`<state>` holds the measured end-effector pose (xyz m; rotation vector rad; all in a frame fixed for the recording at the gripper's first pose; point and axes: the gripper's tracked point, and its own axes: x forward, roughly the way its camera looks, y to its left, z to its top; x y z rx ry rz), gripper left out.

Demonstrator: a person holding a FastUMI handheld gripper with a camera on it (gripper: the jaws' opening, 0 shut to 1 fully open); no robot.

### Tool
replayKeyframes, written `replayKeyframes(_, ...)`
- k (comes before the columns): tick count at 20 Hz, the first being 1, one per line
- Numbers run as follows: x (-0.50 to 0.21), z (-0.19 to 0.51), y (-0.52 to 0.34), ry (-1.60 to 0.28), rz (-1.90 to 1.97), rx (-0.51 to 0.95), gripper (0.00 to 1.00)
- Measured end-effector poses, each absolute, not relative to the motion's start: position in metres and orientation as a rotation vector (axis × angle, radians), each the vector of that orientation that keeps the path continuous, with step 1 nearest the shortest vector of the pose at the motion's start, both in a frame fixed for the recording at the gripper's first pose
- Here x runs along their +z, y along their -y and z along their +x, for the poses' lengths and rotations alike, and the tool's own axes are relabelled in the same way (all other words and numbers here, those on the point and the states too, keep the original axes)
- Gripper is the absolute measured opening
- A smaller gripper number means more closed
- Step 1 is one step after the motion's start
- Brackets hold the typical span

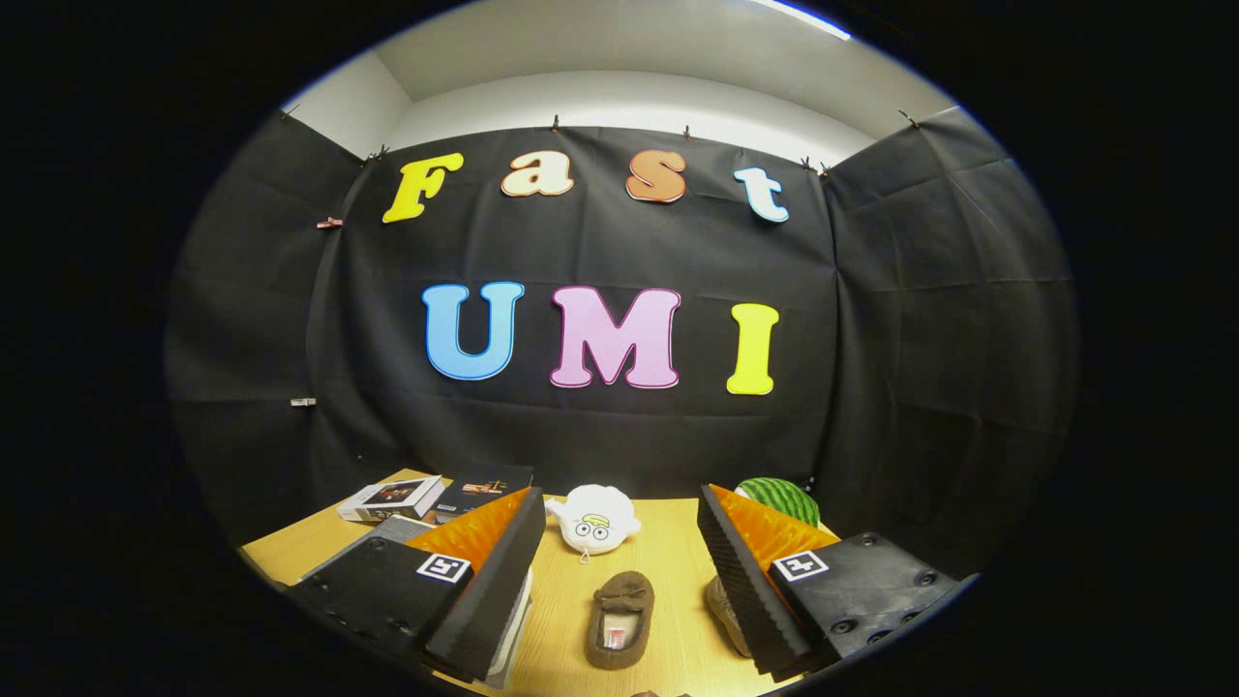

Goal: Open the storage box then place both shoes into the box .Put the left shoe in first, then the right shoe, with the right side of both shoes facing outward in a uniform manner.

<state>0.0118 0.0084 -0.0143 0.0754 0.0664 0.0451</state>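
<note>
we note the gripper (pixel 619 581) held wide and empty, one brown suede moccasin shoe (pixel 619 620) low centre on the wooden table (pixel 668 542) between the fingers, long axis running away from us, a second shoe (pixel 724 612) half hidden behind the right finger.

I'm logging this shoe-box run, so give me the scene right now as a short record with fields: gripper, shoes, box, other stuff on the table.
gripper: gripper open, fingers spread wide, holding nothing
shoe between fingers: brown slipper on the wooden table, opening up
second shoe: second slipper, partly hidden behind the right finger
storage box: pale box edge by the left finger, too hidden to tell if it is open
beyond fingers: white plush toy, watermelon toy, books
task progress: no shoe picked up yet
</note>
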Motion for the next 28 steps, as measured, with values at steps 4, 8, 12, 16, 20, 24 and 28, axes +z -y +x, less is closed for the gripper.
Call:
replayKeyframes(4,-0.016,0.016,-0.011,-0.066,0.073,0.052,0.97)
replayKeyframes(8,-0.027,0.020,-0.013,-0.101,0.091,0.056,0.97)
replayKeyframes(12,-0.048,0.026,-0.017,-0.180,0.128,0.071,0.97)
replayKeyframes(16,-0.078,0.030,-0.032,-0.326,0.223,0.139,0.98)
replayKeyframes(20,-0.119,0.025,-0.062,-0.513,0.369,0.290,0.98)
replayKeyframes(24,-0.145,0.013,-0.087,-0.709,0.624,0.425,0.98)
replayKeyframes(28,-0.176,0.000,-0.099,-0.894,0.841,0.479,0.98)
